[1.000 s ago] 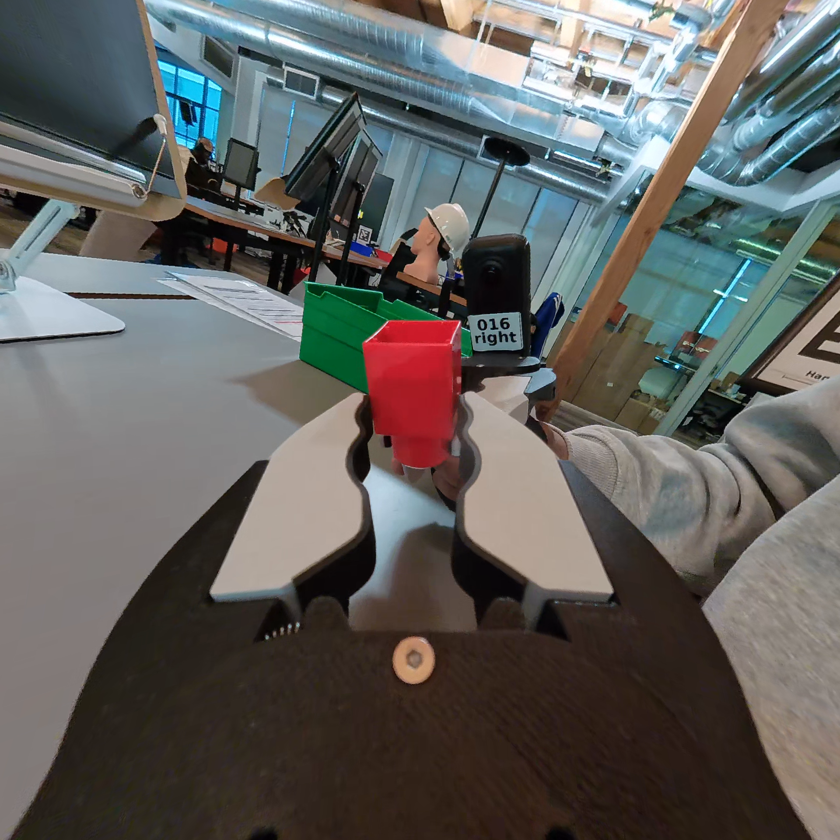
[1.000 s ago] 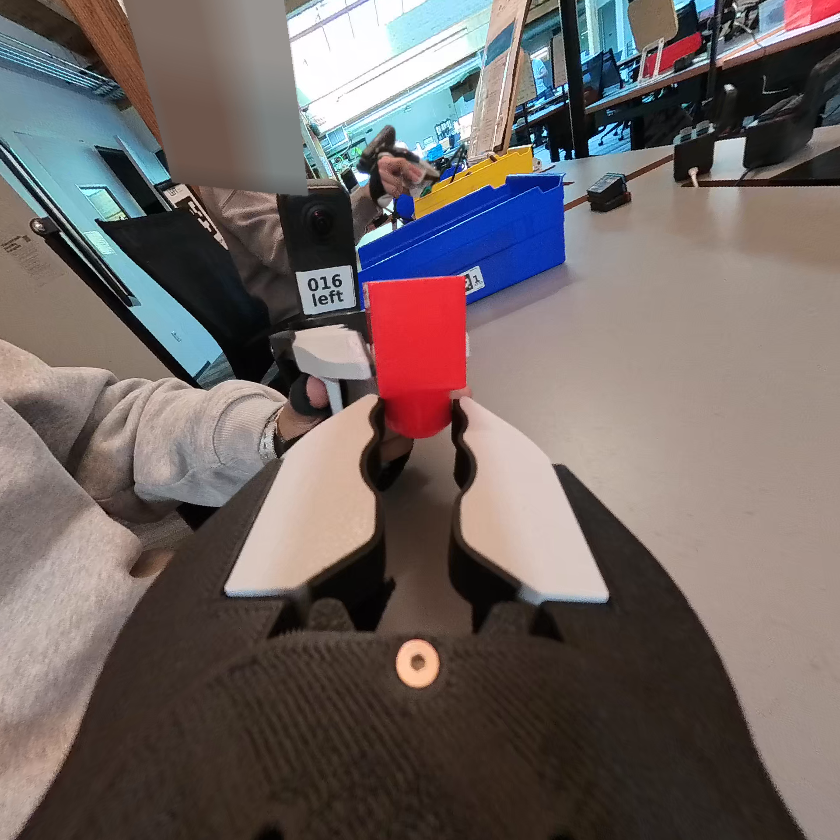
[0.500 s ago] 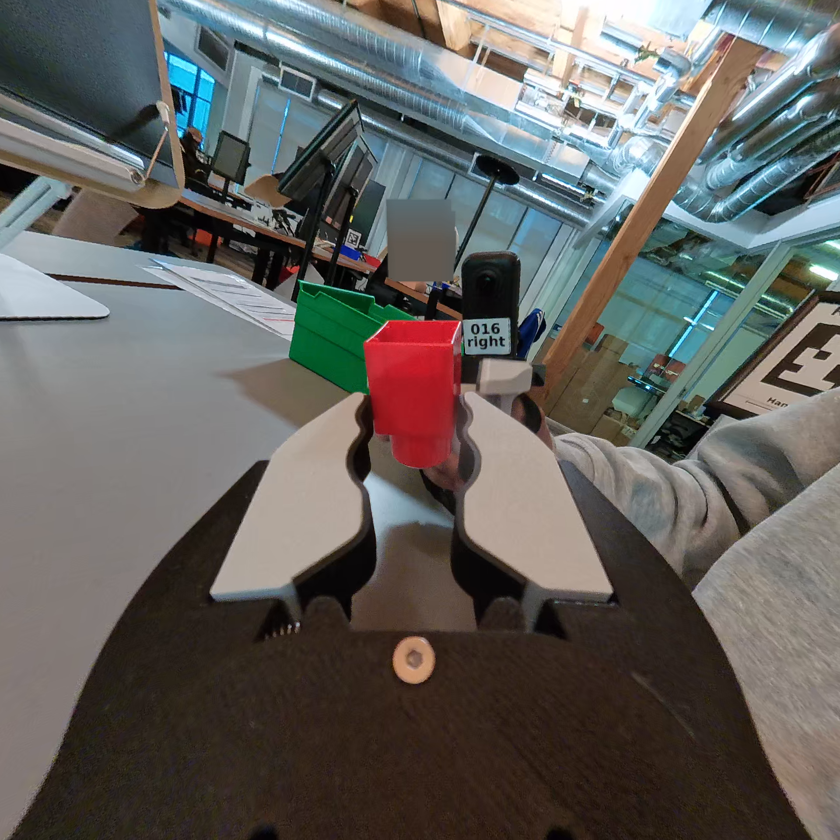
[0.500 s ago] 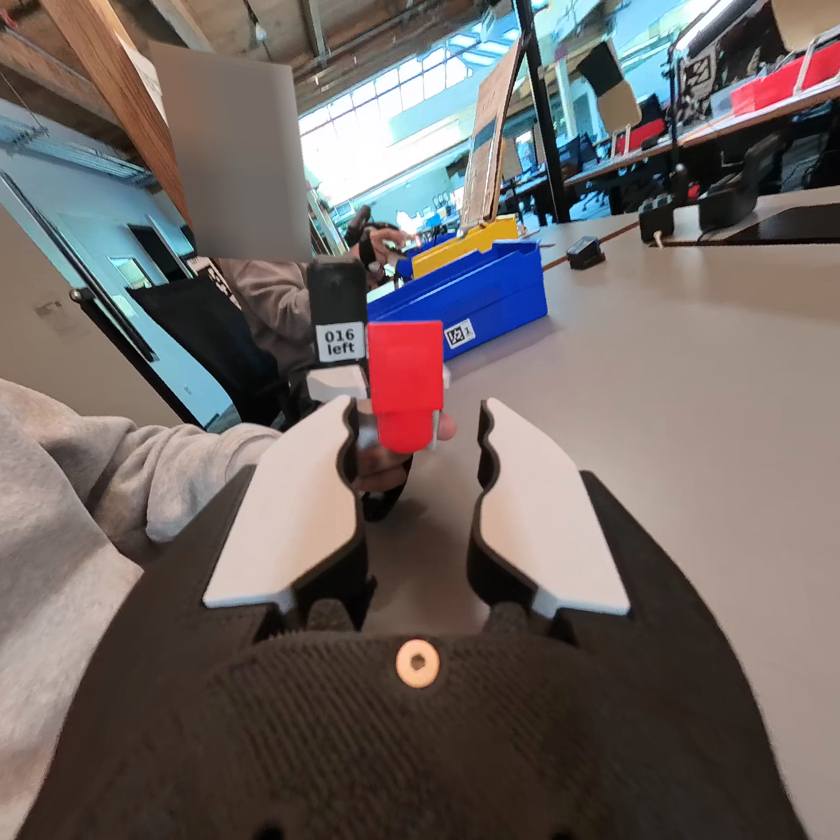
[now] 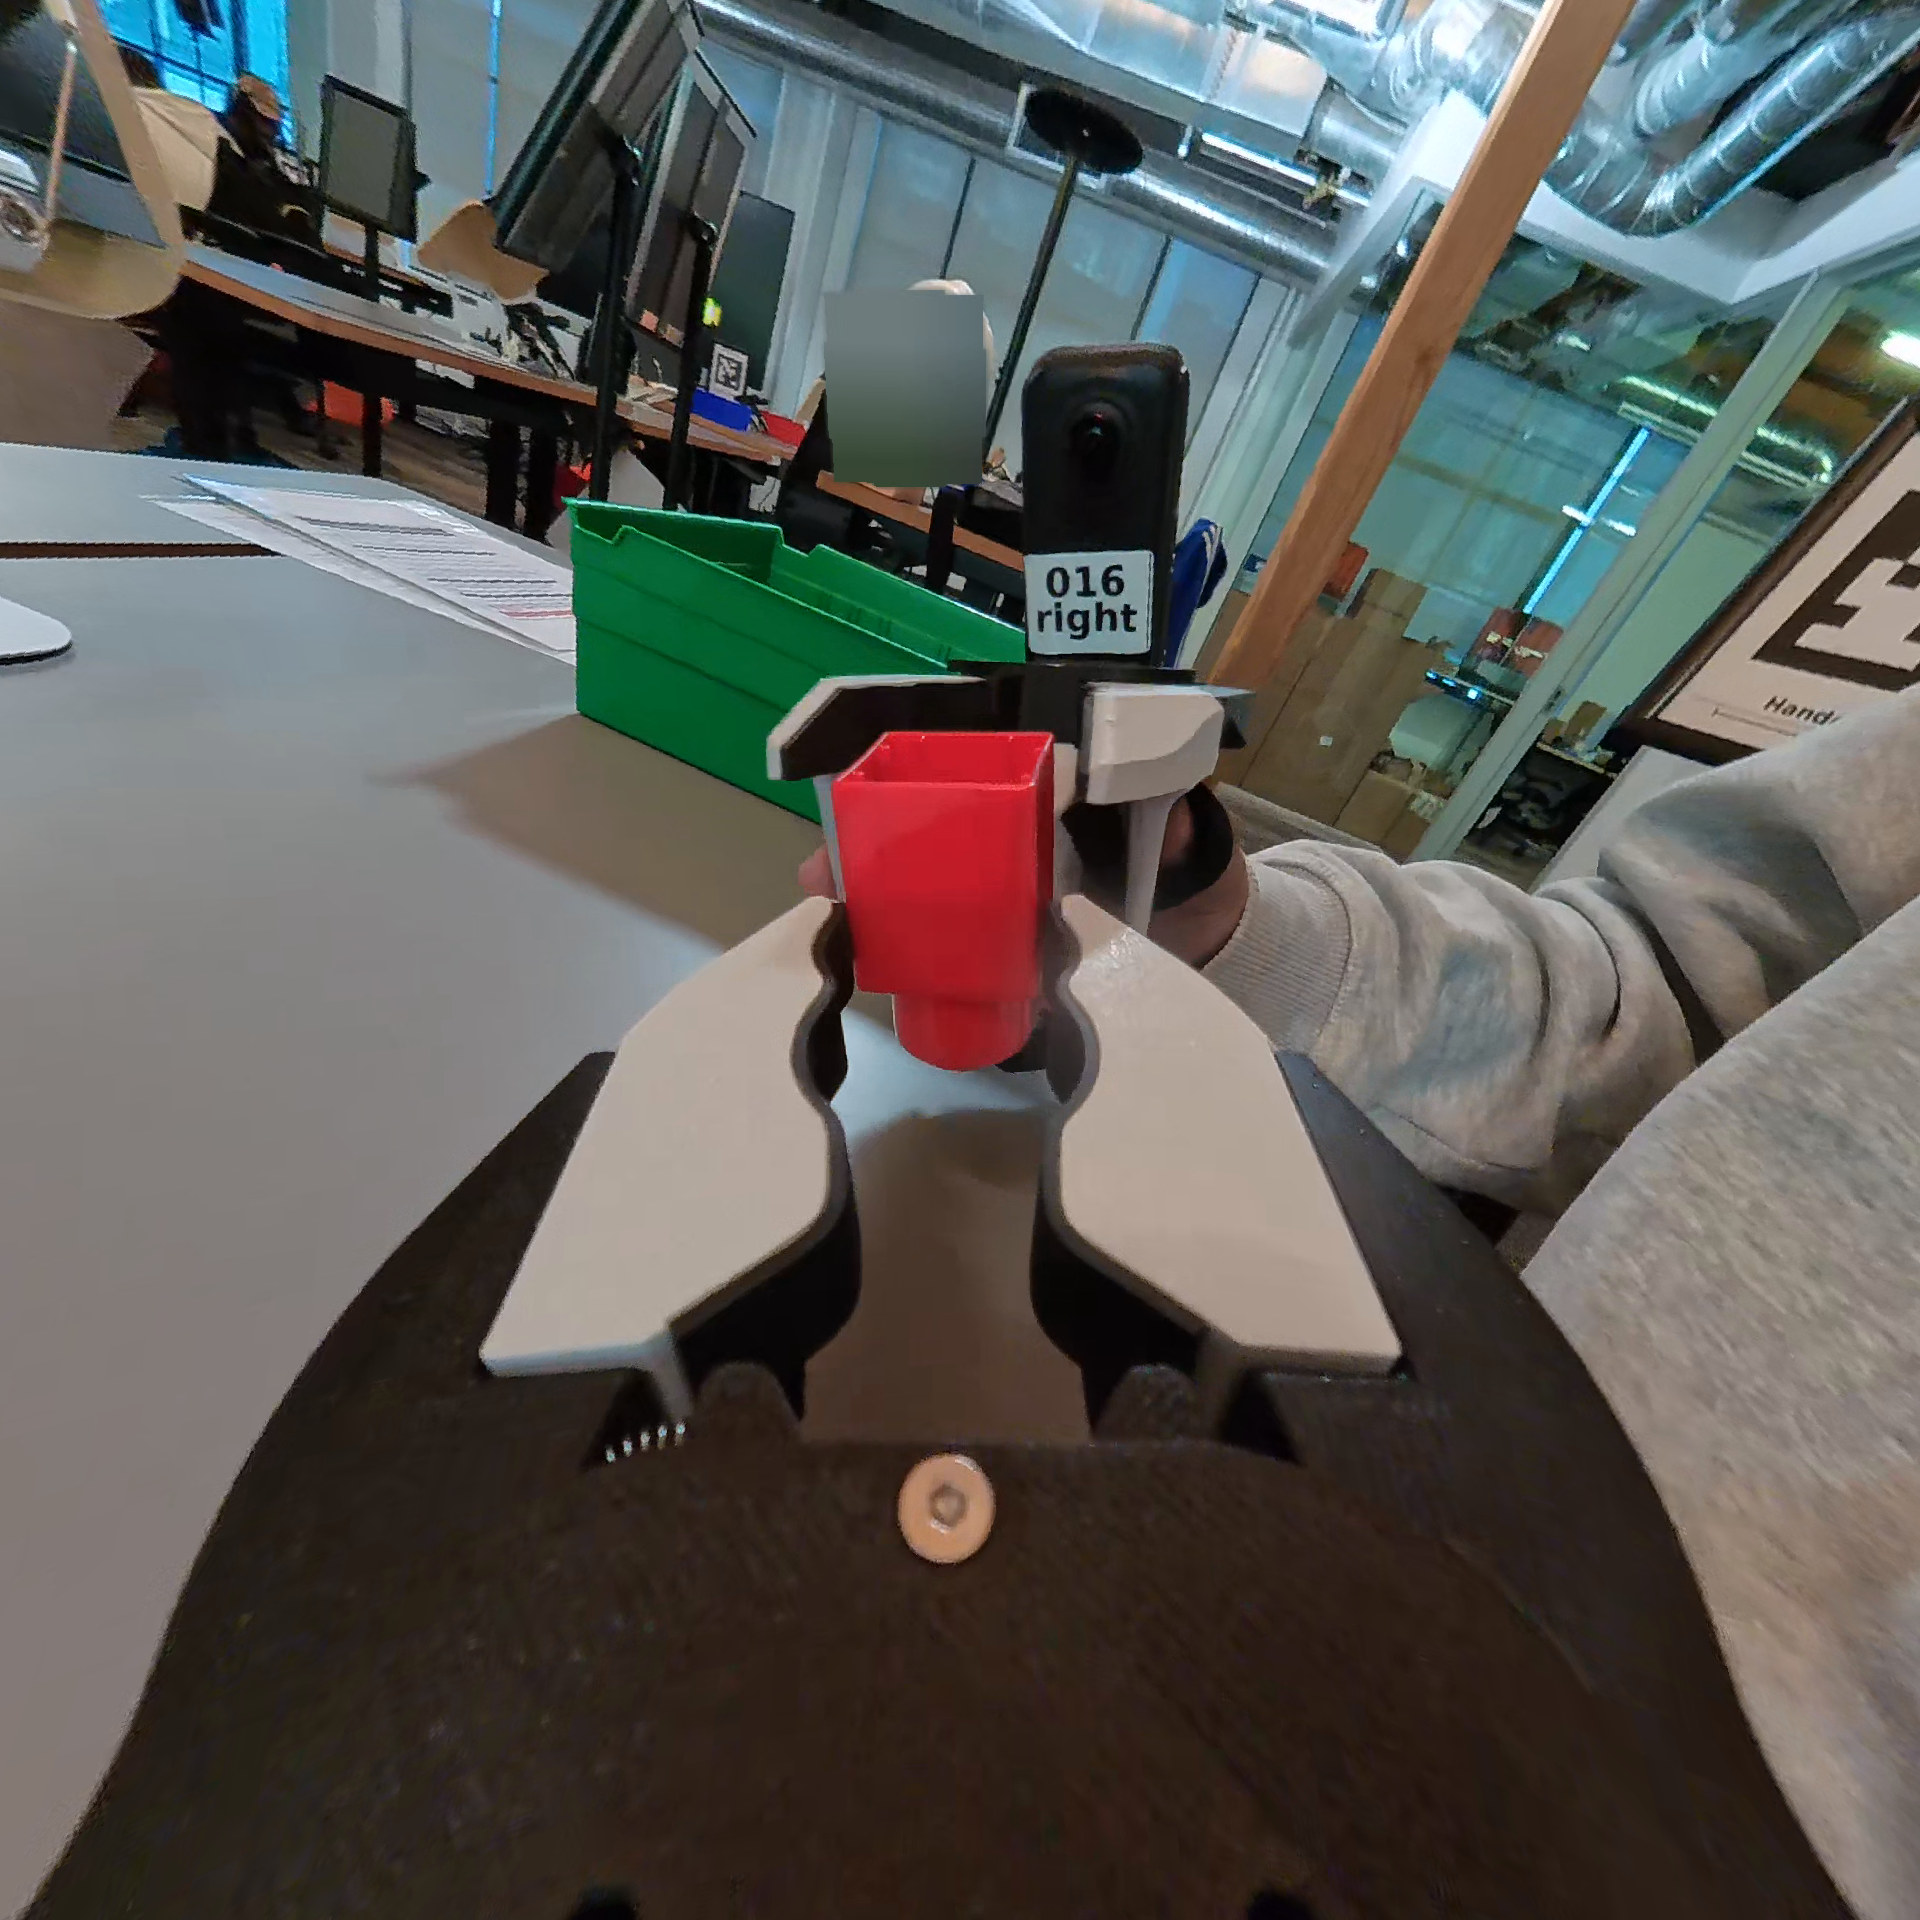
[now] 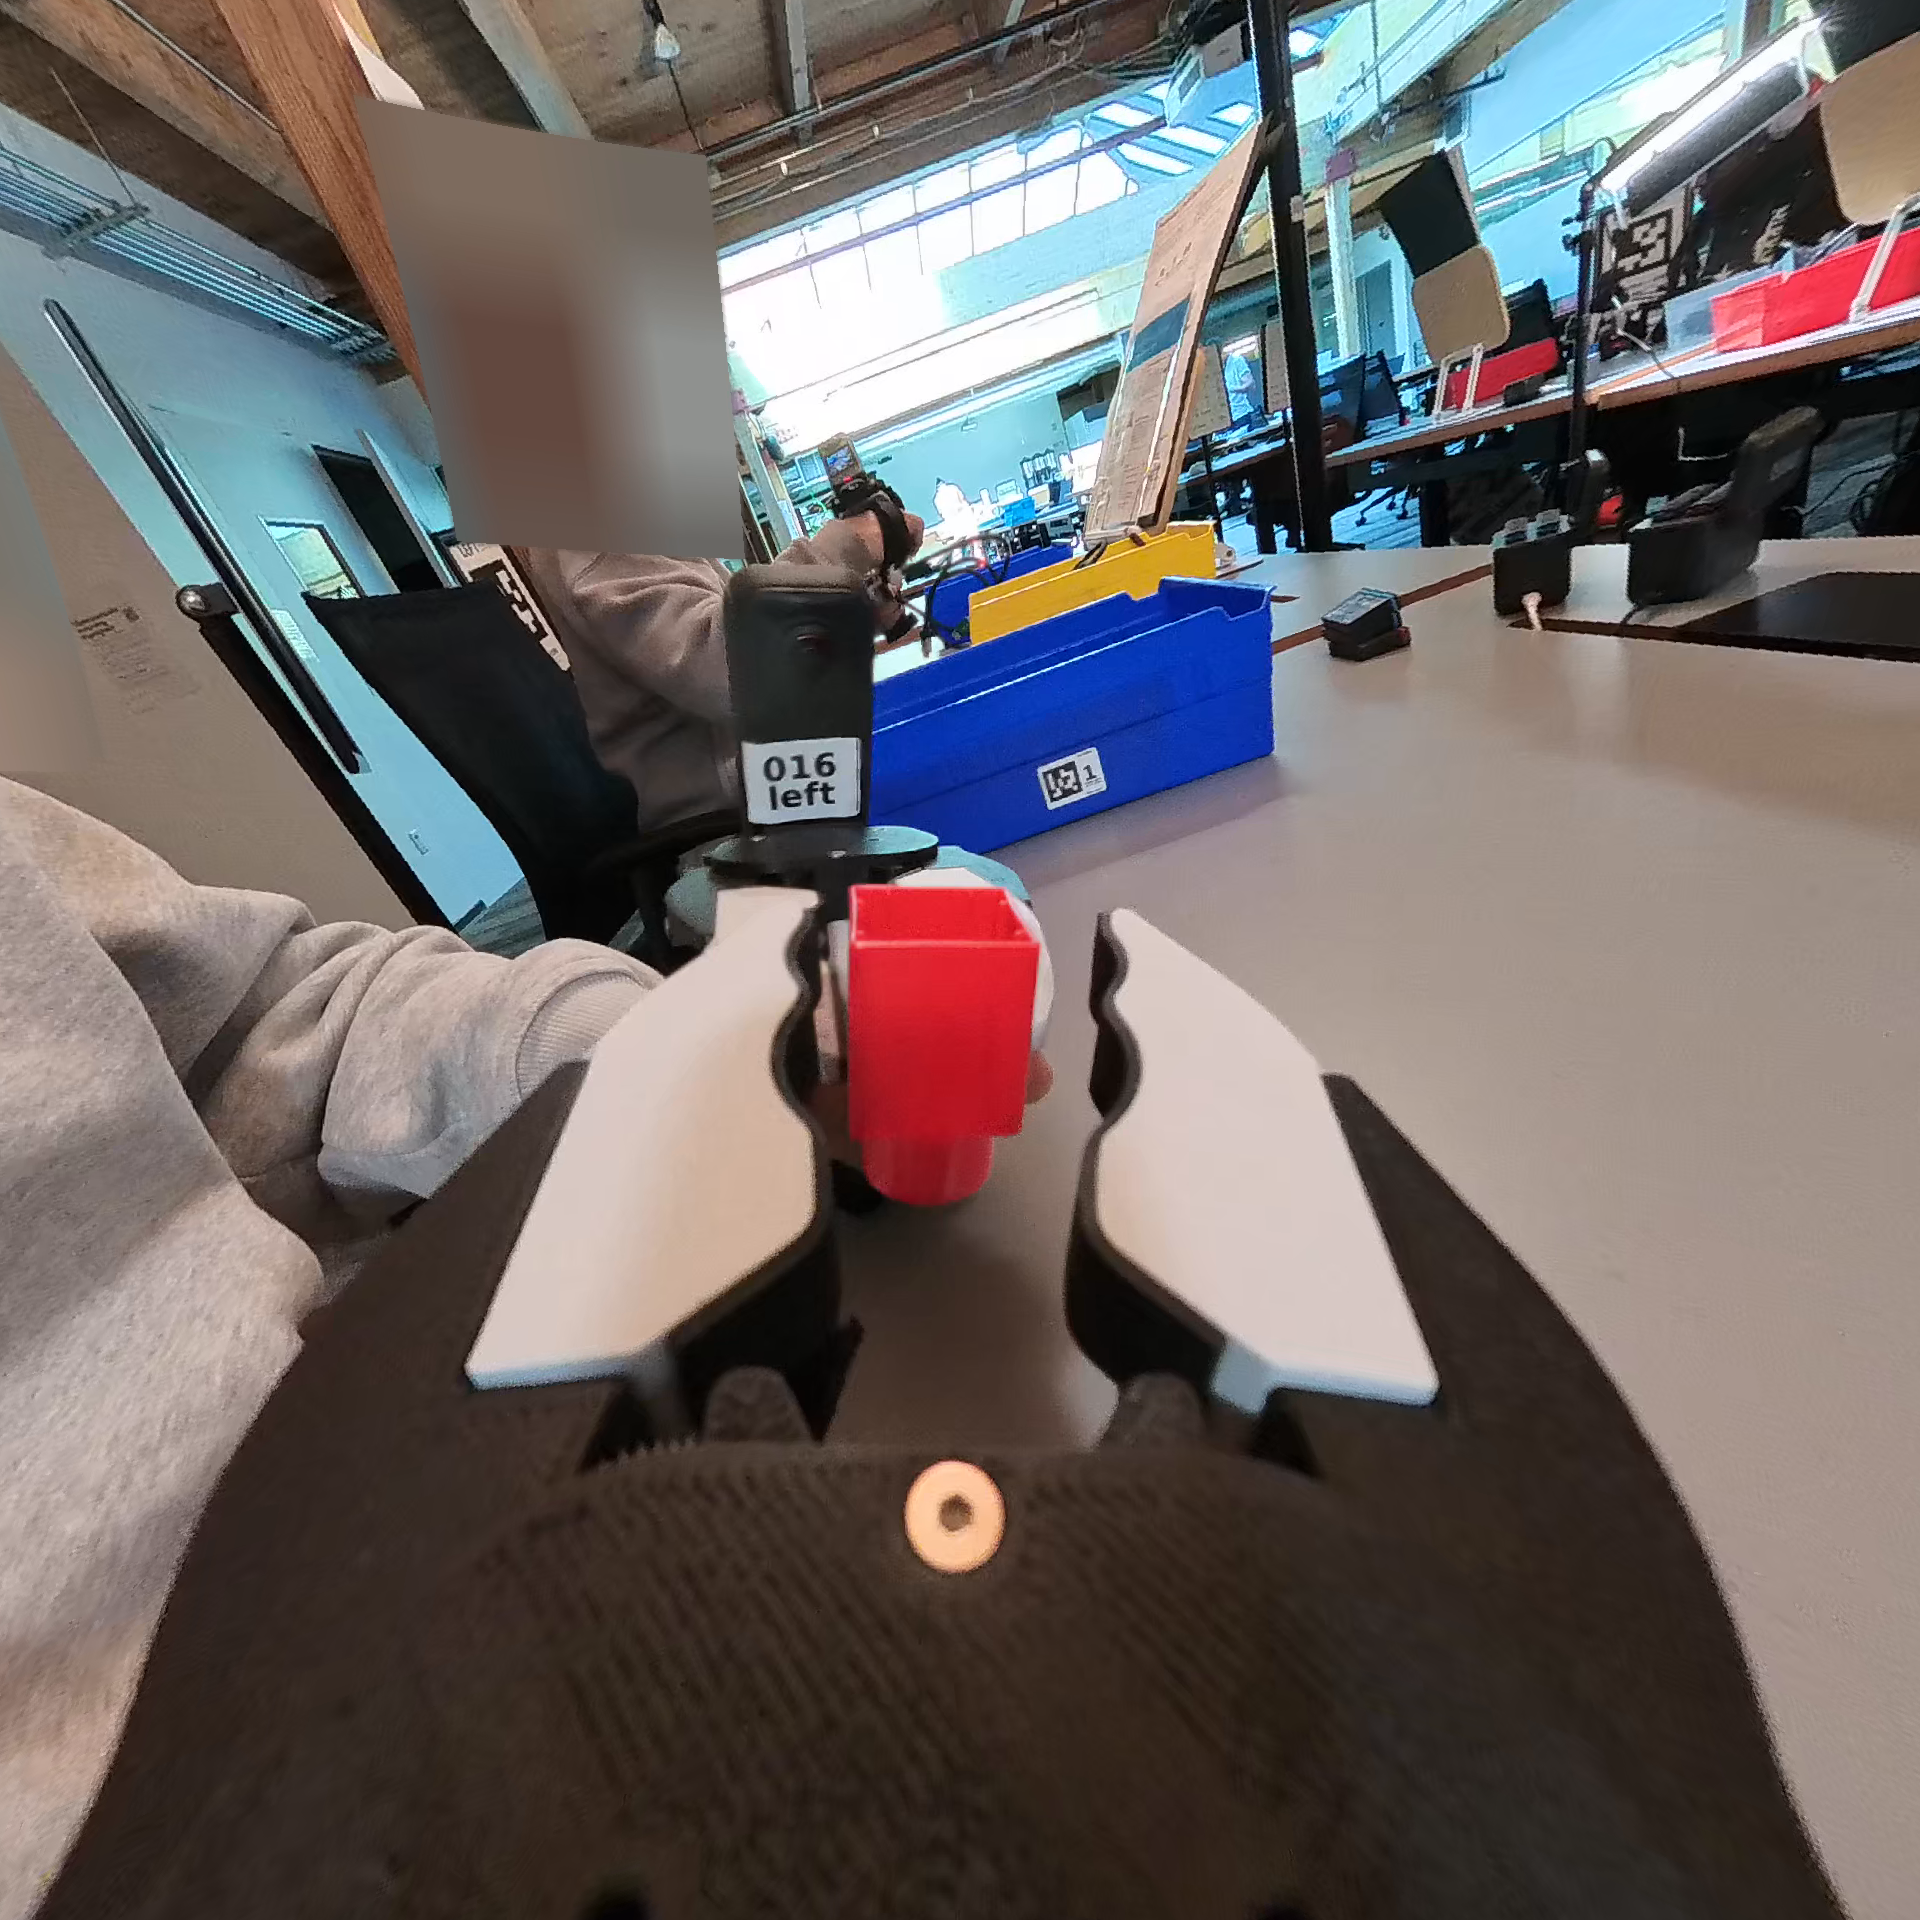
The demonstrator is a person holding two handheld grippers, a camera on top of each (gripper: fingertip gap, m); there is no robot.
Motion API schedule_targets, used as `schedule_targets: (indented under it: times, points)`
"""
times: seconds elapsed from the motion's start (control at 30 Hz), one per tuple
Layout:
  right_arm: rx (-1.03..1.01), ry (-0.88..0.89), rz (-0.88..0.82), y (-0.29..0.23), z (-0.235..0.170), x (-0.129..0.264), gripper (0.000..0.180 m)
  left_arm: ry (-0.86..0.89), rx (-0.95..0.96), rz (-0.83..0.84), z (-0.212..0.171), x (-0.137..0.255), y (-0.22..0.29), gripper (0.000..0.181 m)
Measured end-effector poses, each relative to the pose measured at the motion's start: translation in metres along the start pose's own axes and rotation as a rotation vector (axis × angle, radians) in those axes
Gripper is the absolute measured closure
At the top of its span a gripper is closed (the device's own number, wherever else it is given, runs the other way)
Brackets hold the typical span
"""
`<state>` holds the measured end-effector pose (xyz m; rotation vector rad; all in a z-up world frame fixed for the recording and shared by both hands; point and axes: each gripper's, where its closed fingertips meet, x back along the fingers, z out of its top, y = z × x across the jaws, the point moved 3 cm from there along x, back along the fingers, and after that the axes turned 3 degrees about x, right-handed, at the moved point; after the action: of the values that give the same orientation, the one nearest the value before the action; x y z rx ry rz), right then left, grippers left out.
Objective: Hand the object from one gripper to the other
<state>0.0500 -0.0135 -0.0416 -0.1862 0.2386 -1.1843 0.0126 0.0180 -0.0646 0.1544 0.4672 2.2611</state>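
A red square cup with a round stem (image 5: 940, 862) is held above the grey table (image 5: 260, 935). My left gripper (image 5: 945, 920) is shut on its lower body, with the open top facing up. The right gripper shows just behind it in the left wrist view, its fingers (image 5: 1143, 743) spread wide on either side of the cup's rim. In the right wrist view the red cup (image 6: 940, 1018) sits between the spread fingers of my right gripper (image 6: 940, 925), which is open and not touching it. The left gripper's finger (image 6: 1034, 966) shows behind the cup.
A green bin (image 5: 727, 644) and a printed sheet (image 5: 416, 540) lie on the table beyond the left gripper. A blue bin (image 6: 1070, 727), a yellow bin (image 6: 1101, 582) and small black devices (image 6: 1366, 623) lie beyond the right gripper. Grey sleeves (image 5: 1455, 987) border both views. The grippers are tip to tip, or close to it.
My right gripper was shut on the cup's stem one second ago; it has opened and let go. My left gripper has kept hold of the cup throughout.
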Motion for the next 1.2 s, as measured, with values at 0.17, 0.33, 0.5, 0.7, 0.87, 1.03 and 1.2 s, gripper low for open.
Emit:
schedule_targets:
  times: [0.17,0.33,0.5,0.7,0.87,1.03,1.2]
  points:
    - [0.009,-0.023,0.017,-0.002,-0.003,-0.002,0.134,-0.029,-0.027,-0.010,-0.004,-0.003,0.004,0.145]
    - [0.018,-0.051,0.030,-0.005,-0.007,-0.004,0.138,-0.024,-0.025,-0.012,-0.003,-0.003,0.004,0.145]
    - [0.022,-0.055,0.035,-0.006,-0.007,-0.004,0.143,-0.022,-0.025,-0.011,-0.003,-0.003,0.003,0.145]
    - [0.013,-0.044,0.024,-0.005,-0.004,-0.002,0.143,-0.002,-0.055,0.014,-0.002,-0.003,0.002,0.144]
    - [0.001,0.004,0.003,0.000,0.003,0.003,0.143,0.011,-0.018,0.013,-0.002,-0.003,-0.001,0.129]
    - [-0.023,0.050,0.014,0.000,0.009,0.006,0.143,-0.005,0.045,-0.016,-0.005,-0.006,-0.001,0.127]
    - [-0.028,0.071,0.037,-0.006,0.011,0.003,0.143,-0.016,0.082,-0.065,-0.007,-0.007,0.004,0.128]
